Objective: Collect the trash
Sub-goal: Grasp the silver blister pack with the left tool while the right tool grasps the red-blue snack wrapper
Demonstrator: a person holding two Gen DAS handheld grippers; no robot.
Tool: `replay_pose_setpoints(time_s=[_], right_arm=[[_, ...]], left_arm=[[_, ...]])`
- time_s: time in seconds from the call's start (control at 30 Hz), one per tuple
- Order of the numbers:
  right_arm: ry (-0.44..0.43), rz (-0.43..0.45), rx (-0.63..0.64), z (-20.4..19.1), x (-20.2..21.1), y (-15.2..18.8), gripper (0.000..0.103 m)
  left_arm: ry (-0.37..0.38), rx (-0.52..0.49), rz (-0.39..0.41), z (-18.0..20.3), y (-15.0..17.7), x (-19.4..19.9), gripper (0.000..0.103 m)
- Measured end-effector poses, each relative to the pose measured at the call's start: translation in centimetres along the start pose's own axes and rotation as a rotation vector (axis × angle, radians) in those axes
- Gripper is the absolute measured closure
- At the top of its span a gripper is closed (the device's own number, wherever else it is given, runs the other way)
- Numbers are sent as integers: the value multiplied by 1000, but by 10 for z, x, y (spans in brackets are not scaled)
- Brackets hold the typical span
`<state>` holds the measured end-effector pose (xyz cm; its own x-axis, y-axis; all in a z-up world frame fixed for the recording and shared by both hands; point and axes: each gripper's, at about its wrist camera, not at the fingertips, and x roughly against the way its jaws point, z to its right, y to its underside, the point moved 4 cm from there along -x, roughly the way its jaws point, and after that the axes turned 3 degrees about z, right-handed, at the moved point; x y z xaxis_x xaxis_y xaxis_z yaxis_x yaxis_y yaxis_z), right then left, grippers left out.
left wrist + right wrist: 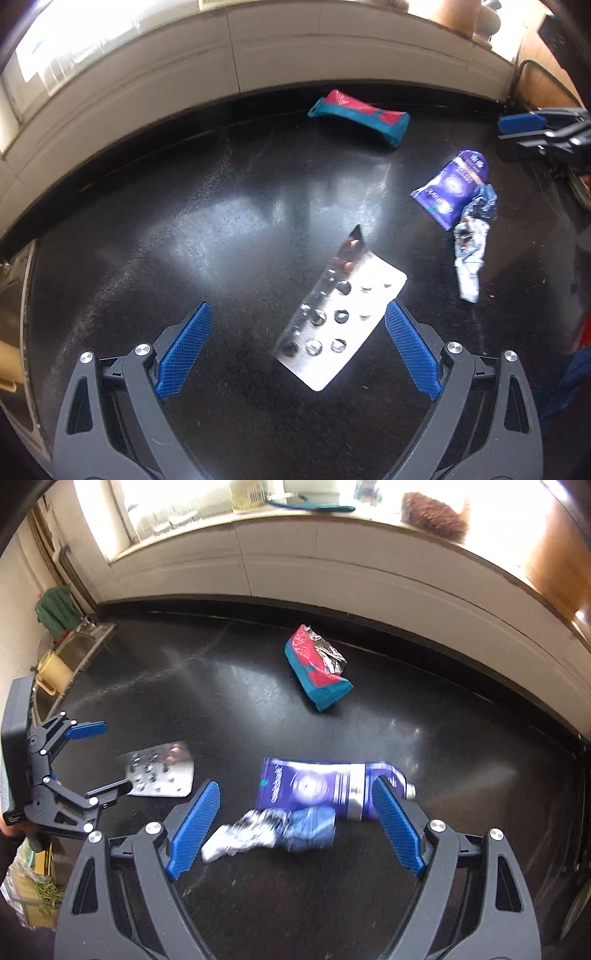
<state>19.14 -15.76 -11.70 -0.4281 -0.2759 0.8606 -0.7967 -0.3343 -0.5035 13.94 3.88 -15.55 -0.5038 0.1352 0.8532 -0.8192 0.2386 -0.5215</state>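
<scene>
Trash lies scattered on a dark, glossy counter [184, 229] that runs along a white tiled wall.

From the left wrist, the left gripper [298, 314] stands wide open with nothing held. A silver pill strip [332, 317] lies flat on the counter between its blue fingers [184, 350], closer to the right-hand one, and the pads are not pressing on it. Farther off to the right is a flattened purple tube [450, 188], with a crumpled blue and white wrapper [471, 243] just beside it, the two appearing to touch. Near the wall lies a red and teal packet [358, 116], well apart from the rest. The right gripper [517, 134] shows at the right edge of this view.

From the right wrist, the right gripper [294, 795] is also spread wide and holds nothing. The purple tube [314, 786] and the crumpled wrapper [266, 834] lie on the counter [461, 738] between its blue fingers [194, 830], untouched by the pads, though one finger overlaps the tube's cap end in this view. The red and teal packet [317, 668], torn open to show foil, sits farther back near the wall. At the left, the left gripper [109, 755] is open around the near end of the pill strip [159, 771].
</scene>
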Motion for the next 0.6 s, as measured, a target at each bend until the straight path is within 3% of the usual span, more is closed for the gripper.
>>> replay_pose_setpoints(time_s=[0.17, 0.33, 0.4, 0.43, 0.53, 0.57, 0.6], right_arm=[[3, -70, -9, 11, -61, -37, 21], [16, -124, -12, 19, -110, -64, 25], [19, -142, -3, 19, -123, -70, 36], [20, -151, 2, 18, -128, -71, 49], [37, -130, 46, 12, -129, -74, 71], [31, -128, 51, 10, -128, -74, 75], [25, -126, 56, 7, -126, -74, 77]], left_arm=[[41, -42, -32, -1, -2, -22, 15], [66, -92, -52, 9, 0, -33, 39], [73, -101, -47, 14, -2, -31, 50], [75, -101, -46, 15, -2, -30, 61], [87, -85, -46, 20, -4, -29, 79], [95, -75, -46, 21, -5, -29, 82], [96, -56, -42, 21, -6, -28, 97]])
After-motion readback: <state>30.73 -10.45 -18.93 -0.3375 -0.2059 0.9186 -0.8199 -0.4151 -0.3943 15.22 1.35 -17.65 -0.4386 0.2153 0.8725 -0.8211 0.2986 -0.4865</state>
